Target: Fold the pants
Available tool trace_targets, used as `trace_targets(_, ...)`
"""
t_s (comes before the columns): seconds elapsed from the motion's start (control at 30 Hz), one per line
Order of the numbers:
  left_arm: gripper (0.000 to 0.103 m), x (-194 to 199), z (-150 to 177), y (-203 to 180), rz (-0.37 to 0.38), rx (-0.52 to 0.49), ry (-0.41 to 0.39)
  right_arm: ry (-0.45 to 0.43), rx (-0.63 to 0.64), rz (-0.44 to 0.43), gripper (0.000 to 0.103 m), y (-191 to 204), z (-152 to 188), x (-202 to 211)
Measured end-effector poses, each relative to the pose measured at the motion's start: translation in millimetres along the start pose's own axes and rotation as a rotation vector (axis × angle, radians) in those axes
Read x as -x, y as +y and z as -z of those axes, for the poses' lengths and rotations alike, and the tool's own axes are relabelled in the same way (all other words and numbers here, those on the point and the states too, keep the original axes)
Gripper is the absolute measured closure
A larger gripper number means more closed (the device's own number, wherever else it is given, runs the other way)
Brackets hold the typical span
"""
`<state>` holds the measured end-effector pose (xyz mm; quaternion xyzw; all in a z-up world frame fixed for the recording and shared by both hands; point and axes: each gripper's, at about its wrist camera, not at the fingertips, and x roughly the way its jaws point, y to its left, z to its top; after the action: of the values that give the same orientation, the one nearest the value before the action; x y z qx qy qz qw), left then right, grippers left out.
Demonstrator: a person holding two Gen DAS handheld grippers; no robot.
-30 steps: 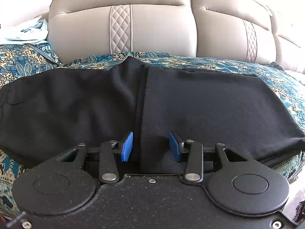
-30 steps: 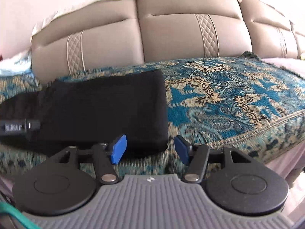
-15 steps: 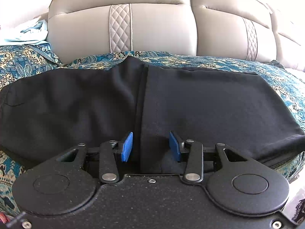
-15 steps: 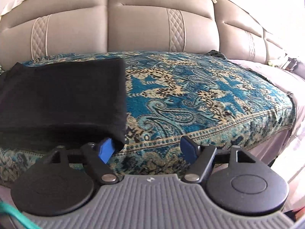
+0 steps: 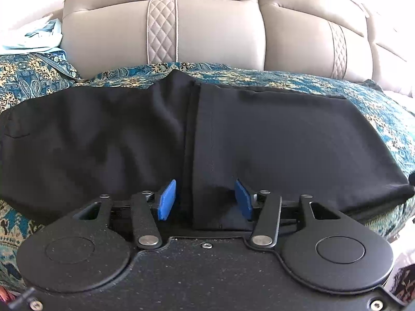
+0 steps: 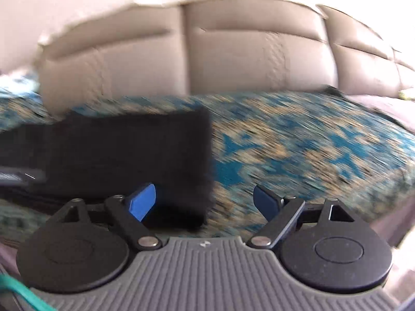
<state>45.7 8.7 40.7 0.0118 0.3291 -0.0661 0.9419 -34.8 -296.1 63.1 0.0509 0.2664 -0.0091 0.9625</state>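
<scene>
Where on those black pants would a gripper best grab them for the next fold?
Probably the near right corner of the pants, approached from the bed's front edge. There the folded cloth ends in a square edge on the patterned bedspread, and the open right gripper already straddles it. The view is blurred, so this is tentative.

Home bedroom, padded beige headboard (image 5: 212,31) with quilted diamond-stitch strips, bed covered by a teal and gold paisley spread (image 6: 298,150), rumpled pale blue cloth (image 5: 39,36) heaped at the head end
</scene>
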Motion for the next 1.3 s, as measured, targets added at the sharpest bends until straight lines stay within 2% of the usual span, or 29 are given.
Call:
trace_targets(0.1,0.049,4,2,2,0.001,0.003,0.011,-0.029,-0.006,-0.120,0.012,12,-11,-2)
trace_targets(0.2,0.048,7,2,5,0.001,0.015,0.024,-0.018,-0.025,-0.187,0.012,26,-22,-17)
trace_targets(0.47,0.039,15,-1,20,-0.024,0.057,0.053,0.010,0.116,-0.176,0.012,90,-34,-60)
trace_targets(0.57,0.037,19,-2,34,-0.024,0.105,0.056,0.002,0.192,-0.179,0.012,119,-32,-61)
trace_targets(0.7,0.037,27,-5,55,-0.068,0.131,0.042,-0.012,0.296,-0.197,0.012,159,-26,-65)
trace_targets(0.77,0.033,33,-7,68,-0.092,0.146,0.028,-0.005,0.312,-0.219,0.012,173,-25,-68)
trace_targets(0.8,0.026,36,-7,76,-0.106,0.155,0.020,0.000,0.315,-0.231,0.012,180,-24,-71)
trace_targets(0.9,0.014,44,-6,105,-0.169,0.195,-0.010,0.012,0.322,-0.250,0.012,195,-22,-77)
trace_targets(1.0,0.012,49,-4,141,-0.232,0.256,-0.024,0.036,0.315,-0.261,0.012,203,-21,-85)
trace_targets(1.13,0.012,49,0,191,-0.280,0.373,-0.030,0.056,0.267,-0.274,0.012,205,-19,-94)
trace_targets(1.3,0.012,46,7,235,-0.323,0.463,-0.062,0.032,0.230,-0.261,0.012,205,-17,-98)
